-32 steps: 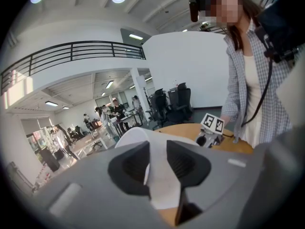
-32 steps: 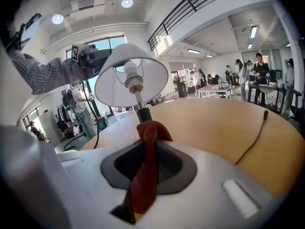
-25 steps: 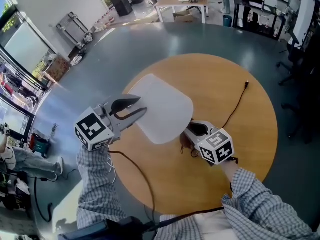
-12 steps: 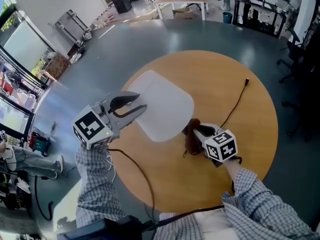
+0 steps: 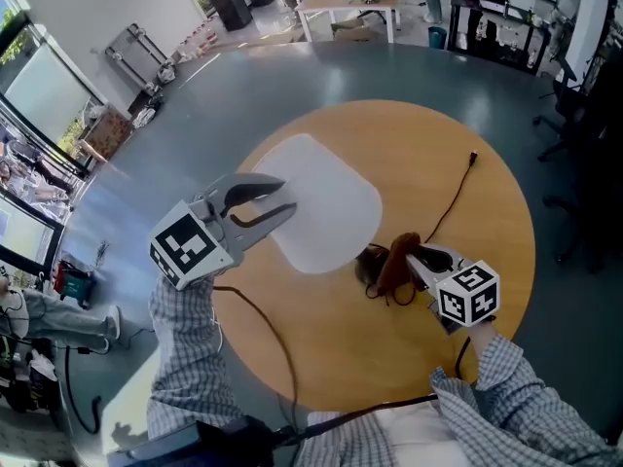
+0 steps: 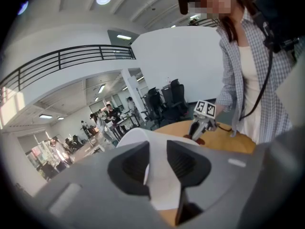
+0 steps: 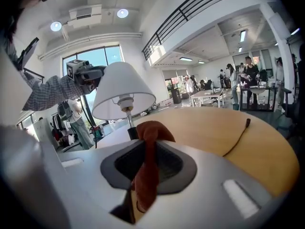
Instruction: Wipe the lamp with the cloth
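Grey-blue office floor surrounds a round wooden tabletop (image 5: pixel 458 144), with desks and chairs far off at 12 o'clock. On the tabletop's 10 o'clock side stands the lamp (image 5: pixel 326 202), its white shade wide and its dark base showing under the shade's 4 o'clock edge. The left gripper (image 5: pixel 289 196) reaches in from 8 o'clock; its jaws stand apart with the shade's rim in the gap, and no pinch on the rim can be made out. The right gripper (image 5: pixel 414 259), at the lamp's 4 o'clock, is clenched on the rust-brown cloth (image 5: pixel 397 264), which hangs from the jaws just beside the lamp's base (whether the two touch cannot be told). A thin dark cable (image 5: pixel 450 202) runs from near the base toward 1 o'clock, ending in a small plug on bare wood.
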A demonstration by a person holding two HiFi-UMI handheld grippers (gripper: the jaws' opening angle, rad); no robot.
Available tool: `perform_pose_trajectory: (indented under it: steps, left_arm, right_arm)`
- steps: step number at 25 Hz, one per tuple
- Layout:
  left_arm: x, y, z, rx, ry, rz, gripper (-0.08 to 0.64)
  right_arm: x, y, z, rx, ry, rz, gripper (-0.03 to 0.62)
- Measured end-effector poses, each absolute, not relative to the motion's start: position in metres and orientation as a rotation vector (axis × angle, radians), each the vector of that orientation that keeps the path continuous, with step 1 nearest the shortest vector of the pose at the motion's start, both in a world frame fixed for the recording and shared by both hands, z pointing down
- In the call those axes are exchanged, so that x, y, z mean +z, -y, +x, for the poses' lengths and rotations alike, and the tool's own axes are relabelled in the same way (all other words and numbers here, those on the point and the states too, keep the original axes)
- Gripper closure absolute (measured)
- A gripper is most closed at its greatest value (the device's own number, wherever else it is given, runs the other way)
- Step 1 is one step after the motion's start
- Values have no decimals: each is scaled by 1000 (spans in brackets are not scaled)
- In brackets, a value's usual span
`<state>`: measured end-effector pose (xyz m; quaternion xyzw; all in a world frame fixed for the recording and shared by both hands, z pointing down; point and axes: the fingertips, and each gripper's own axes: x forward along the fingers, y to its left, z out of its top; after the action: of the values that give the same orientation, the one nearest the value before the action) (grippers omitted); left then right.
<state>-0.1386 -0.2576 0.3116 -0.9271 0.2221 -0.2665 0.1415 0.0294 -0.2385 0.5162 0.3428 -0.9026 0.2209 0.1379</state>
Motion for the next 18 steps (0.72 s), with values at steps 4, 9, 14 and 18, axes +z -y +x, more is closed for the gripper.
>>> perform_pose_trajectory:
  steps: [4,9,14,18]
  left_arm:
    - [311,250,-116,-815,-564,-2618,445]
    - [311,237,-83,-878,-462,-2530,445]
    - [313,217,-56,-942,-368,-2436,444]
    - [316,196,-49,-965,-328,-2384,444]
  right_arm:
    - [498,234,78,515,2560,1076,525]
    - [491,228,122,245,2418,1055,525]
    - [512,199,114,38,2261,856,525]
    - [551,155,75,59,2208,678,525]
